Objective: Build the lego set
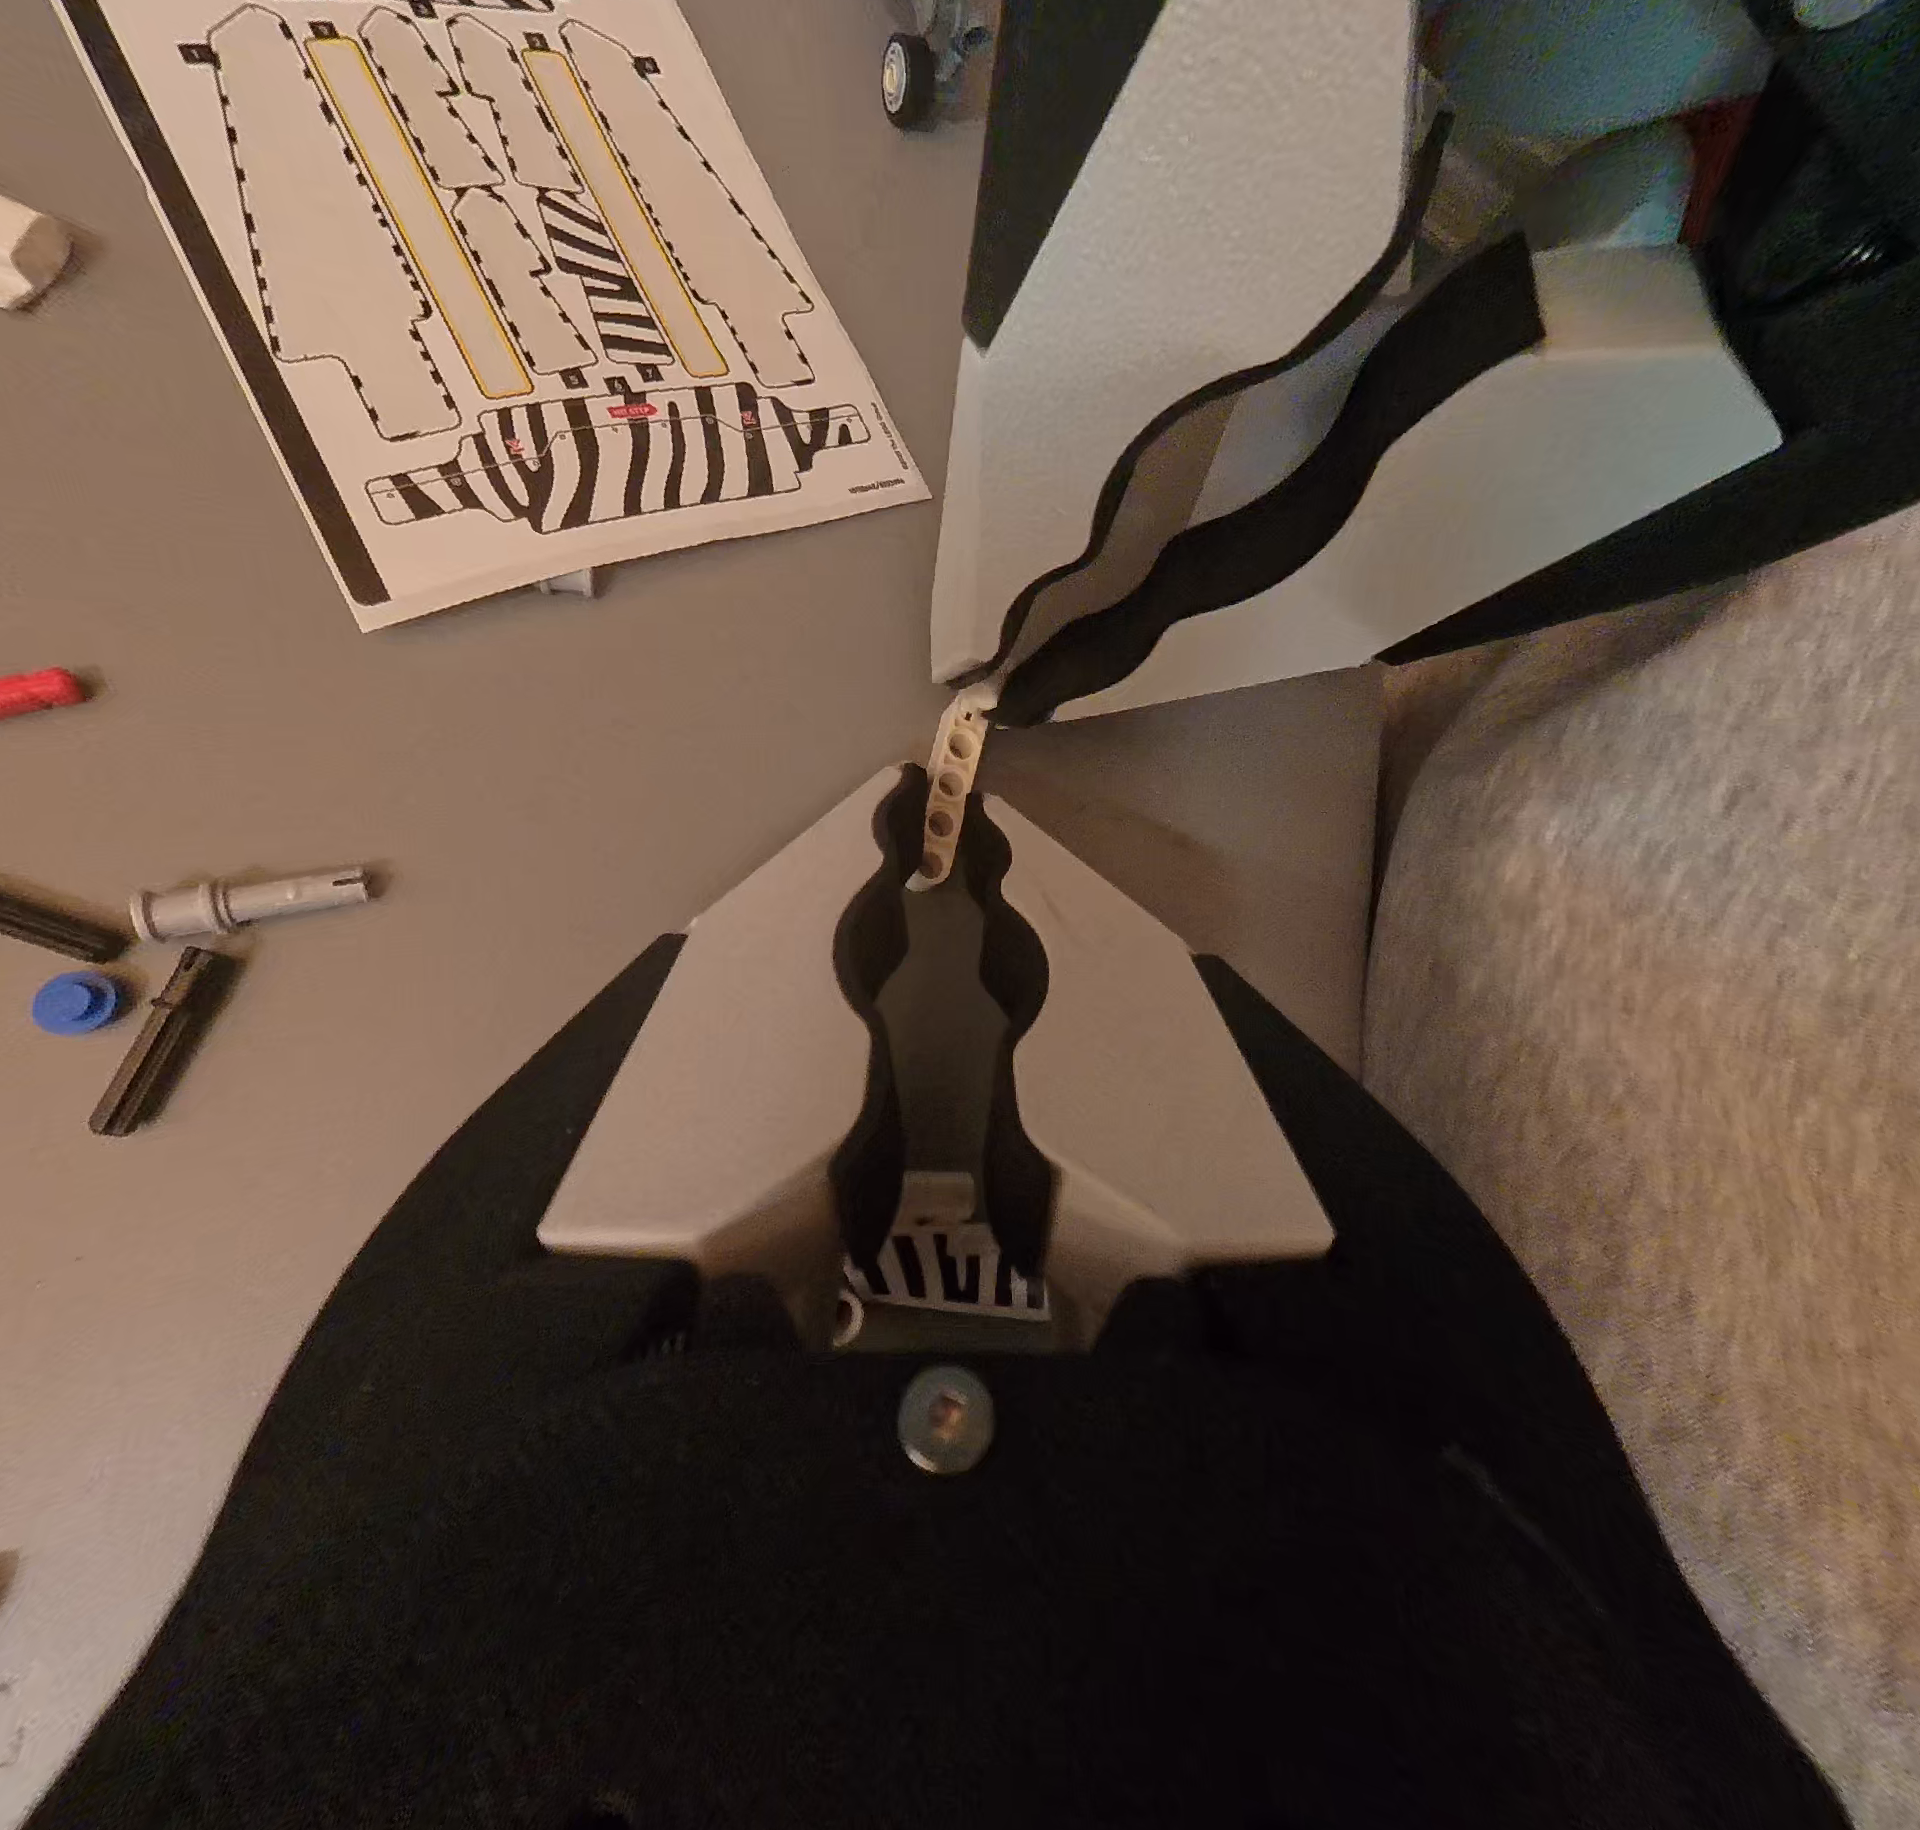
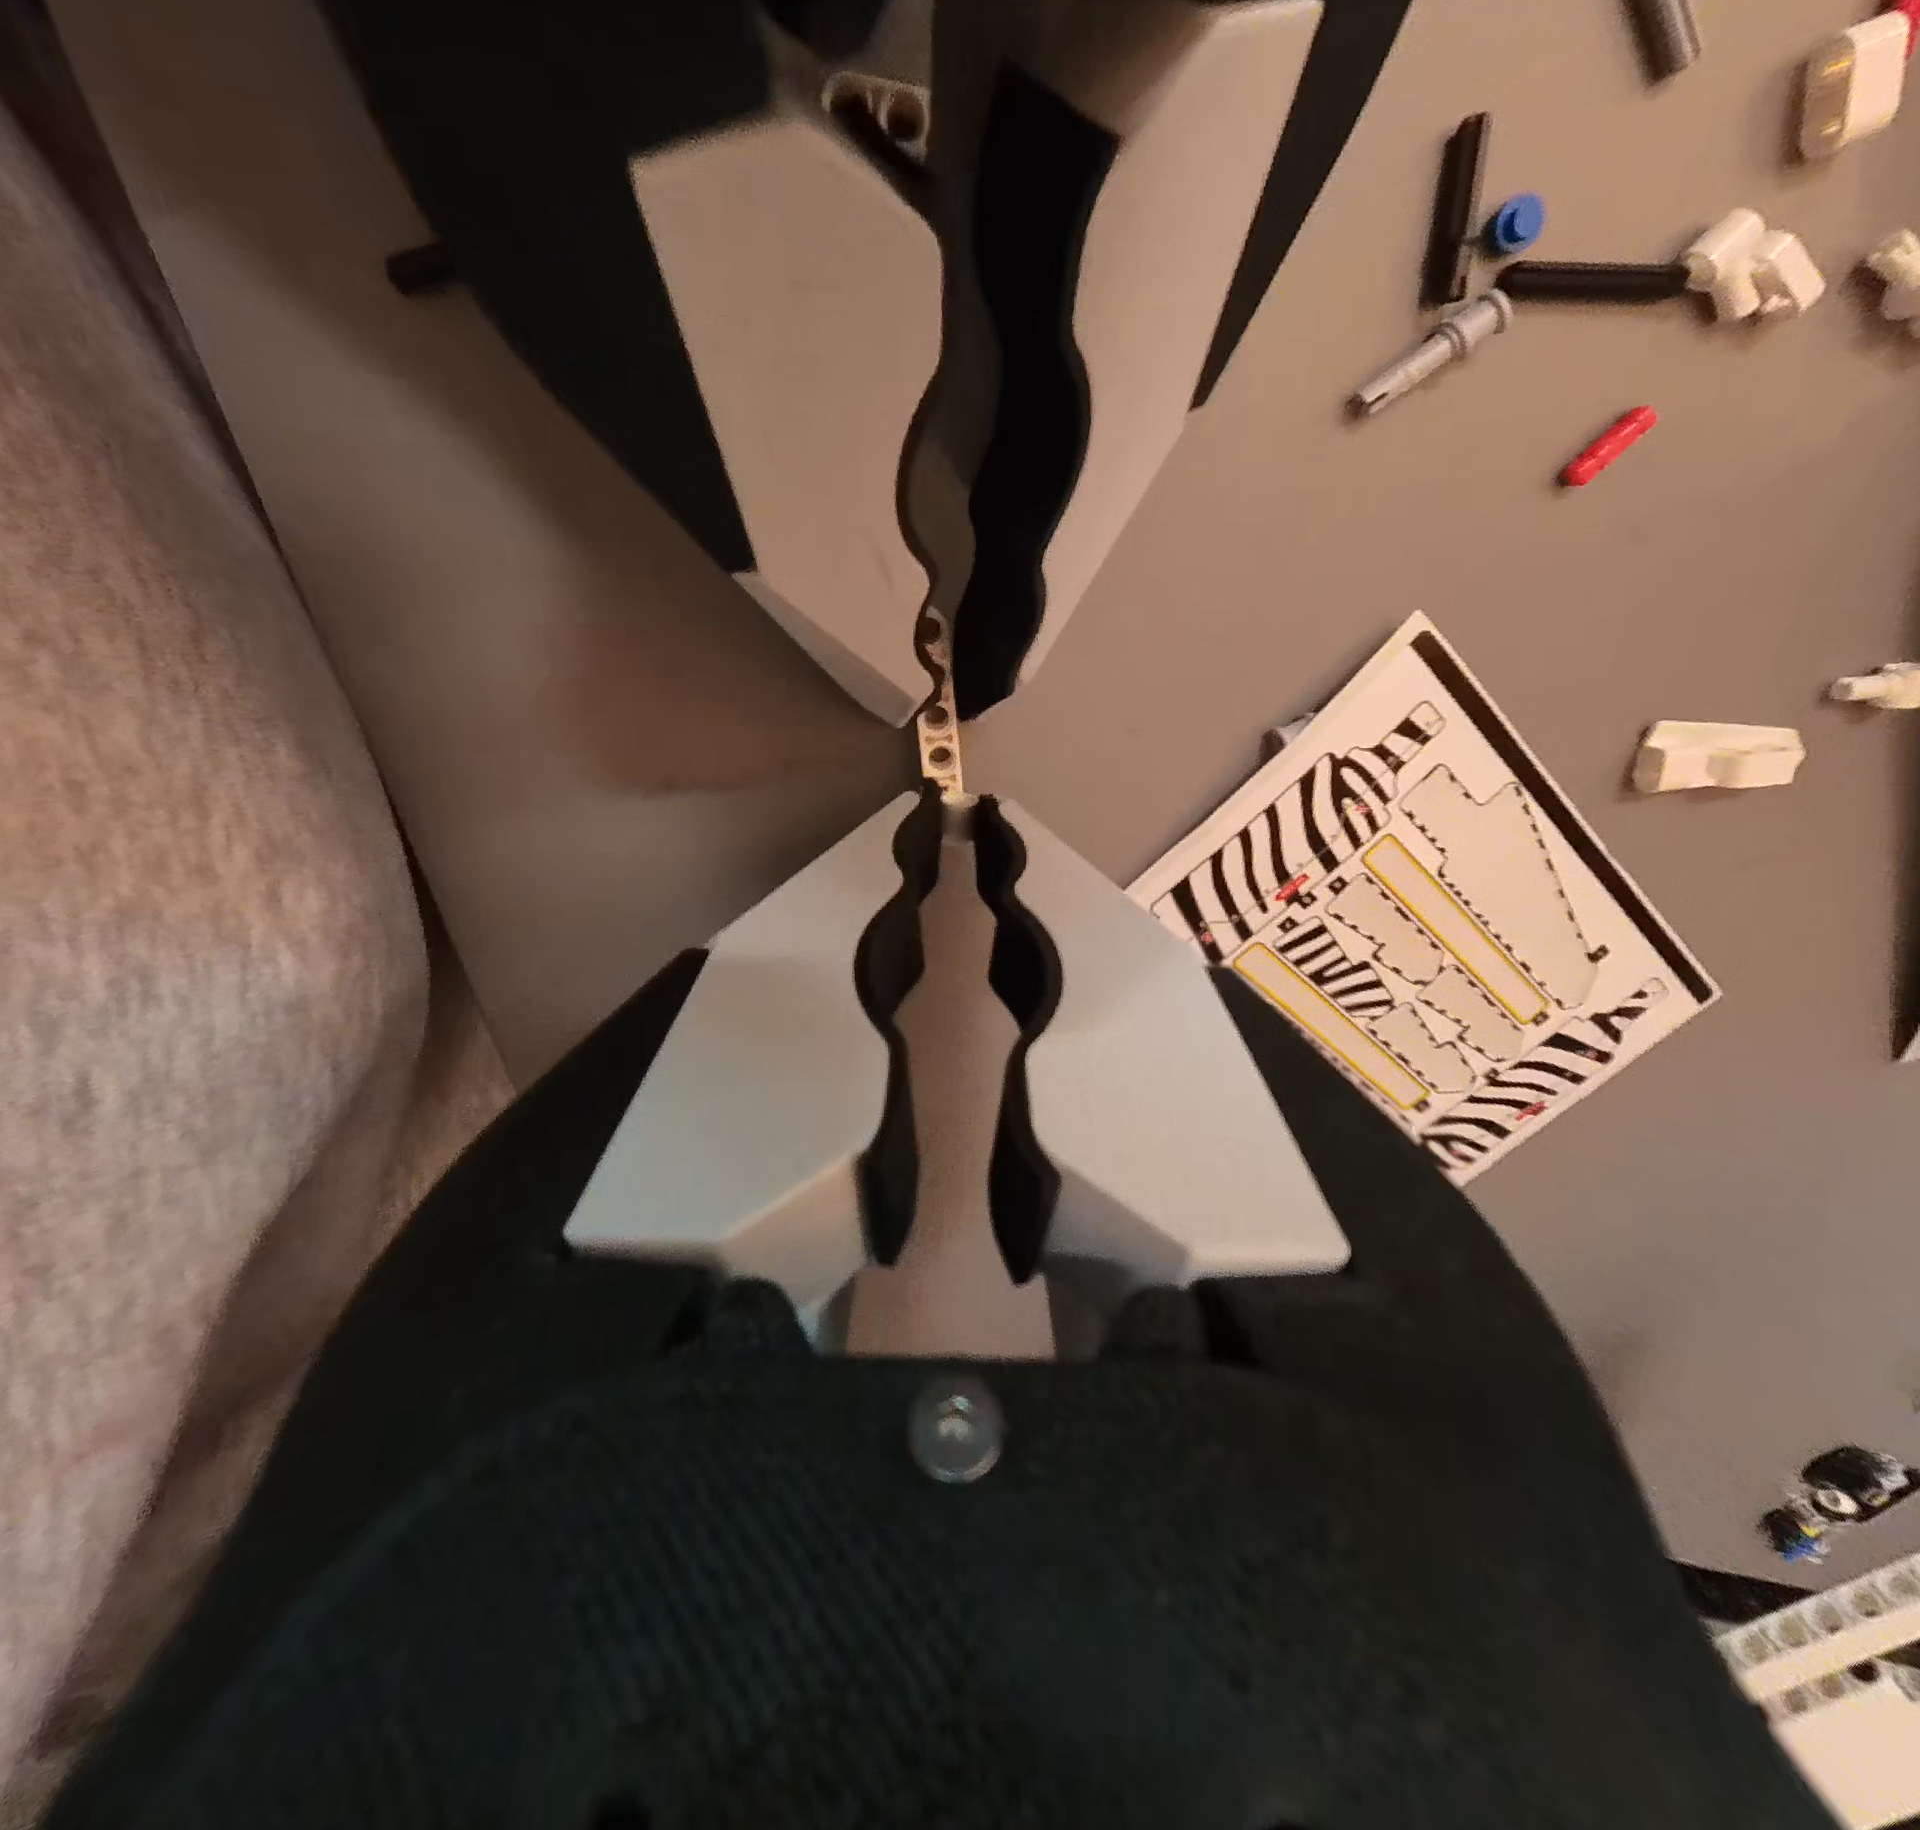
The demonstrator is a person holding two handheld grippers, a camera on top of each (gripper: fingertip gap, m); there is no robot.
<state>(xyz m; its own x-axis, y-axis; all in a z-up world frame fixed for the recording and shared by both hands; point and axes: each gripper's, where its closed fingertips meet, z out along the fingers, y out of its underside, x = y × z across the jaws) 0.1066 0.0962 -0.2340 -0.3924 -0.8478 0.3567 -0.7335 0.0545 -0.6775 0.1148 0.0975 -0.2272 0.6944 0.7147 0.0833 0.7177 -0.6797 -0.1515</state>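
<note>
My left gripper [image 1: 948, 824] is shut on a white beam with holes [image 1: 951, 793], which sticks out past its tips. My right gripper [image 1: 997, 705] comes in from the upper right, tip to tip with the left, and is shut on a small white piece at the beam's far end. In the right wrist view my right gripper [image 2: 958, 812] pinches that white piece [image 2: 958, 806] just below the beam [image 2: 940, 741], which the left gripper [image 2: 940, 679] holds from above. A zebra-striped white part [image 1: 940, 1276] shows deep between the left fingers; I cannot tell whether it is held.
A zebra-patterned sticker sheet [image 1: 468, 253] [image 2: 1423, 949] lies on the grey table. Loose parts lie around: a grey pin [image 1: 249, 895], a black axle [image 1: 161, 1042], a blue stud [image 1: 78, 1001], a red piece [image 2: 1608, 445], white connectors [image 2: 1751, 268], a small wheel [image 1: 914, 76]. Beige fabric [image 1: 1662, 1053] borders the table. Both grippers' tips are close together, under 4 cm apart. Left tips and right tips are each some 10 cm from the grey pin [image 1: 249, 895].
</note>
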